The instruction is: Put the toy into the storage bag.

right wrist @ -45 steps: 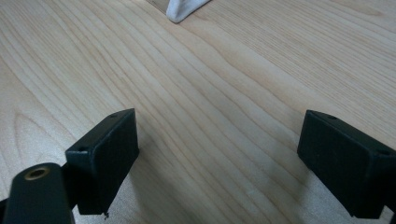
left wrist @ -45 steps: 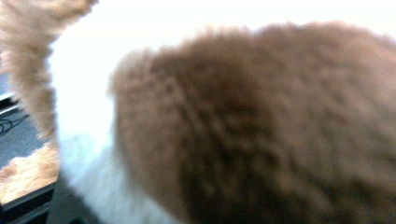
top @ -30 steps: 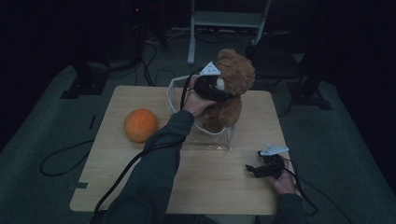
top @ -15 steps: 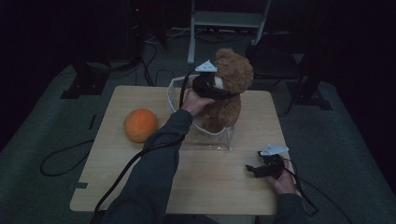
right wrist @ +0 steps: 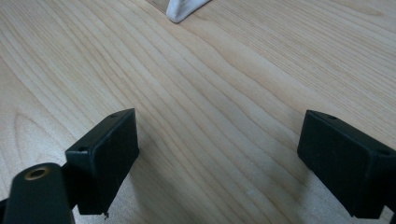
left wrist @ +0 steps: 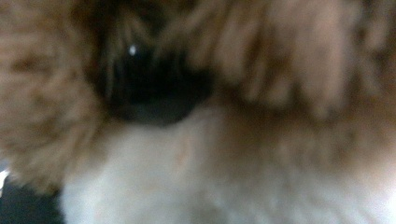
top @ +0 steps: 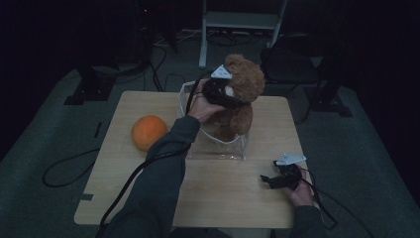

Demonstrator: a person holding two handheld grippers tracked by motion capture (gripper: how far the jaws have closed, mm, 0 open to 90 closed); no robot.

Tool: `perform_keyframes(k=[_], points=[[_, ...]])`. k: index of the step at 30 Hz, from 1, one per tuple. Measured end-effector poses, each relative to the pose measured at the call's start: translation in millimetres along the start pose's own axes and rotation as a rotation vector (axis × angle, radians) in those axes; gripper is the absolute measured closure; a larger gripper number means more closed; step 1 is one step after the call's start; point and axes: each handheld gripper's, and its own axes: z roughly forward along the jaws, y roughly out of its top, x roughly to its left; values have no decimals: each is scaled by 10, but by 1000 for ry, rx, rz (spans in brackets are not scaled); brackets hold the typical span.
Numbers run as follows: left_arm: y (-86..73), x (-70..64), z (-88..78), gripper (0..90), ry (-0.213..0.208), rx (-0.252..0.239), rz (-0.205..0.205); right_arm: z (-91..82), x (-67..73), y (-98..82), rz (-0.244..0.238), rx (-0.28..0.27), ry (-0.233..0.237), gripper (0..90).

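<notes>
At worktop point(top: 148, 193) rear: teddy bear point(top: 242, 99) sits in clear bin point(top: 218, 148). Left tongs point(top: 218, 91) against bear's face, jaws just opening, grip unclear. Right tongs point(right wrist: 219, 158) apart, empty, near worktop's front right edge.

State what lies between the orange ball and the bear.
In the high view, between the ball and the bear: bare table, the person's left sleeve and the clear box's wall.

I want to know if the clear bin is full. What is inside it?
A brown teddy bear sits in the clear bin, its head above the rim, with the left gripper at its face. The bear covers the bin's floor, so anything beneath stays hidden.
</notes>
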Motion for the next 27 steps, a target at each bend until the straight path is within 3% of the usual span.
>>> perform_keyframes(k=[5,11,18,27], points=[[-16,-6,24,118,-17,45,26,0,0,0,0,0,0,117],[-25,20,50,119,-39,68,17,0,0,0,0,0,0,117],[-33,21,77,121,-18,132,43,0,0,0,0,0,0,117],[-29,24,74,121,-24,140,41,0,0,0,0,0,0,117]])
